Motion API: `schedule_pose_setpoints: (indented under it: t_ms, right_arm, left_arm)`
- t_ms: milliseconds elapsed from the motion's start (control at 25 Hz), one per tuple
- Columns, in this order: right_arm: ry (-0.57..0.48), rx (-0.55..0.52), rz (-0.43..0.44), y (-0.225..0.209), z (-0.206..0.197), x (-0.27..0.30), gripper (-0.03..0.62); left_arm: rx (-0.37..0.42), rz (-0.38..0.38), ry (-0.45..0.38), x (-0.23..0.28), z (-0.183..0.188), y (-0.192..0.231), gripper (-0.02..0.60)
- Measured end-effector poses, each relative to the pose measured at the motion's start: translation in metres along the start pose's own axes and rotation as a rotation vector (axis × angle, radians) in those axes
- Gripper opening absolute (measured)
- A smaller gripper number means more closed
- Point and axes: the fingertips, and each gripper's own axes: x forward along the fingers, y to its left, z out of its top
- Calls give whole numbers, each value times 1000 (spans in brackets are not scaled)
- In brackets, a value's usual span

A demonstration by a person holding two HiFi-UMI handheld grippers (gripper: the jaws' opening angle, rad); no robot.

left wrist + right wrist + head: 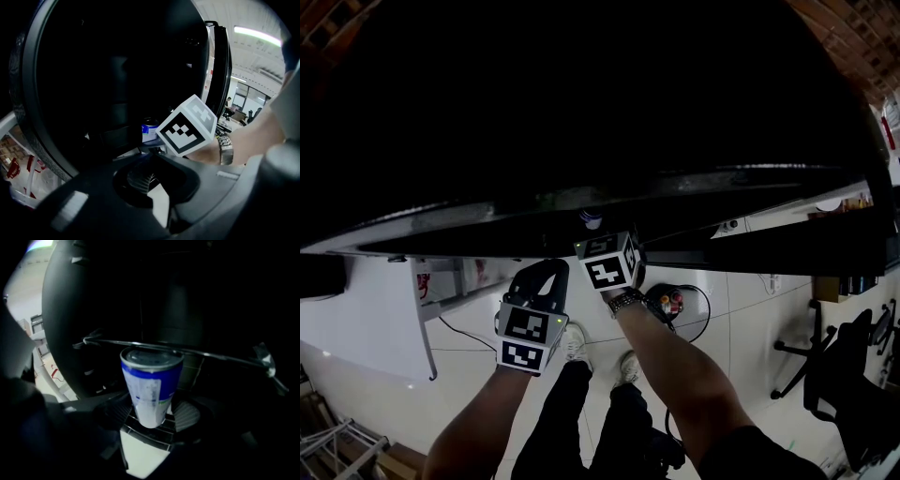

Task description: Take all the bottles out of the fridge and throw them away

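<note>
Gleaming blue-white bottle [150,385], seemingly metal-topped

White floor [741,319] with a pair of white shoes [574,339] and a black office chair [848,375]

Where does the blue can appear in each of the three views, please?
Head view: can just above centre, beyond the right gripper's cube.
Left gripper view: can at centre, left of that cube.
Right gripper view: can at centre, between the jaws.
Landmark: the dark fridge lies behind it in all three.
</note>
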Motion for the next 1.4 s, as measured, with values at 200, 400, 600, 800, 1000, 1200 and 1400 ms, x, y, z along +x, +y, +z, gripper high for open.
schedule_pose_setpoints:
  t_ms: [200,400,600,800,1000,1200,1400]
  right_arm:
    - [6,9,20,13,-16,-20,265]
    - [-8,2,37,18,-31,-45,265]
    - [-6,23,48,18,-56,-80,265]
    - [1,42,40,6,-90,-117,265]
    - [26,63,24,-12,-135,-150,265]
    - [64,101,-9,-43,-194,-182,265]
    - [128,144,-40,-70,-261,-213,265]
  left_arm:
    - [8,7,0,-6,-5,-11,3]
    - [10,19,-1,-8,-14,-28,3]
    - [10,20,9,-11,-22,-56,3]
    - [22,5,4,-4,-26,-95,3]
    - [36,-26,25,12,-39,-139,3]
    - [58,-73,47,34,-53,-192,3]
    - [71,-123,87,55,-73,-246,3]
